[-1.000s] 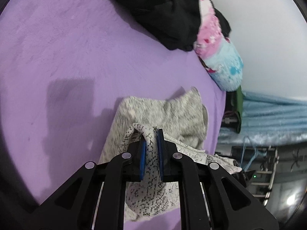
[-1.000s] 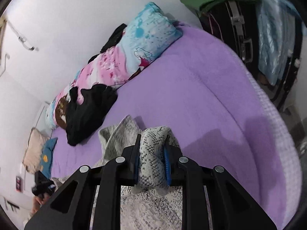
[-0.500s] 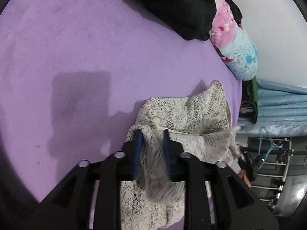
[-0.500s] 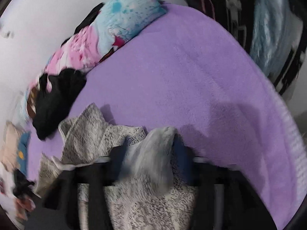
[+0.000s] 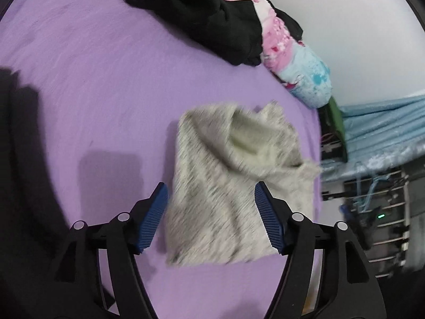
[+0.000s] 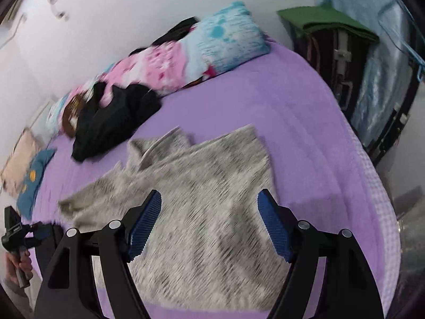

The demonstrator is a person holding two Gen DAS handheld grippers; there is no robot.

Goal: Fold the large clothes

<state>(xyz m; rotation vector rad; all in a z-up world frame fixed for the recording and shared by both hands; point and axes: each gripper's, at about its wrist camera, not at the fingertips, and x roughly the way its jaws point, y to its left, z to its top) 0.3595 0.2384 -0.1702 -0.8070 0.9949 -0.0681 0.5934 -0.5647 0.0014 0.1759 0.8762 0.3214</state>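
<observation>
A grey speckled knit sweater lies spread on the purple bed, motion-blurred. My left gripper is open and empty, hovering above the sweater's near part. In the right wrist view the same sweater lies flat with a sleeve reaching left. My right gripper is open and empty above its near half. The left gripper shows at the far left edge of that view, held in a hand.
A black garment lies at the head of the bed against a pink and blue pillow. A black suitcase with a green cloth on top and blue curtains stand beside the bed. A metal rack stands beyond the bed edge.
Both grippers were shut on folds of the sweater; both have opened and let it drop onto the bed. The sweater now lies spread out, and both grippers have pulled back.
</observation>
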